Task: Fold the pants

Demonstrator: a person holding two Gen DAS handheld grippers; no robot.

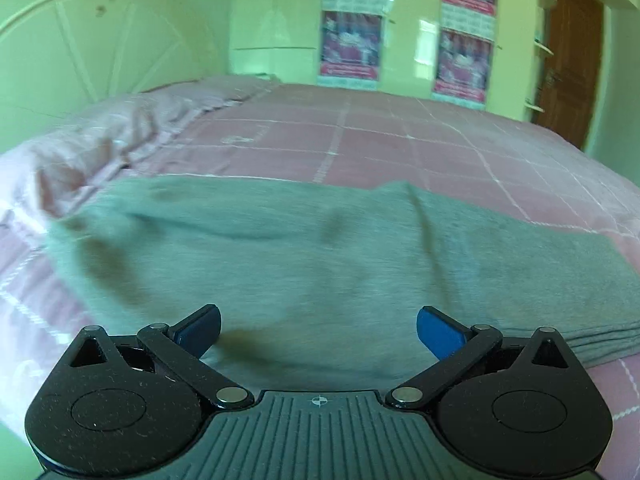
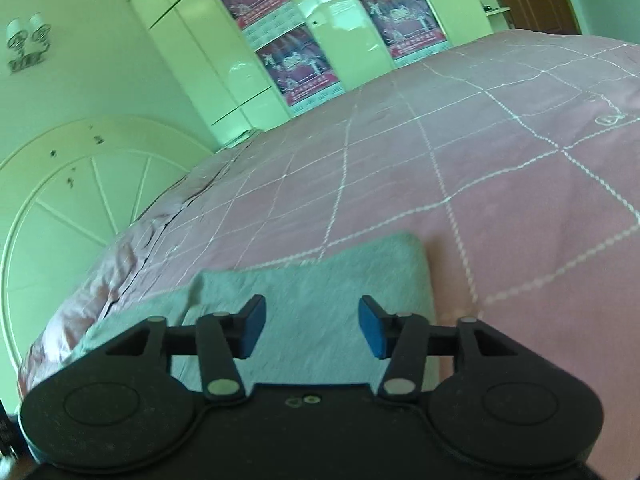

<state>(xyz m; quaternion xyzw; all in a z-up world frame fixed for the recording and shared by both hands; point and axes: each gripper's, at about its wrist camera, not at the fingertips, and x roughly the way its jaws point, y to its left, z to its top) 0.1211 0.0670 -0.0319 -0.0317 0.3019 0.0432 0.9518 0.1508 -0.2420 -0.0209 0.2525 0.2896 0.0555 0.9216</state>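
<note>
Grey pants (image 1: 304, 256) lie folded flat on the pink checked bedspread (image 1: 400, 140), with stacked layered edges at the right. My left gripper (image 1: 319, 334) hovers just above their near edge, jaws wide open and empty. In the right wrist view the grey pants (image 2: 320, 280) show with one folded end toward the far right. My right gripper (image 2: 312, 326) is above that end, jaws open and empty. Whether the blue pads (image 2: 370, 326) touch the fabric cannot be told.
A rumpled pink pillow area (image 1: 100, 148) lies at the left by the white headboard (image 1: 80, 48). White wardrobes with posters (image 1: 350, 44) stand behind the bed. A brown door (image 1: 568, 60) is at the far right. The bedspread (image 2: 500, 184) stretches beyond the pants.
</note>
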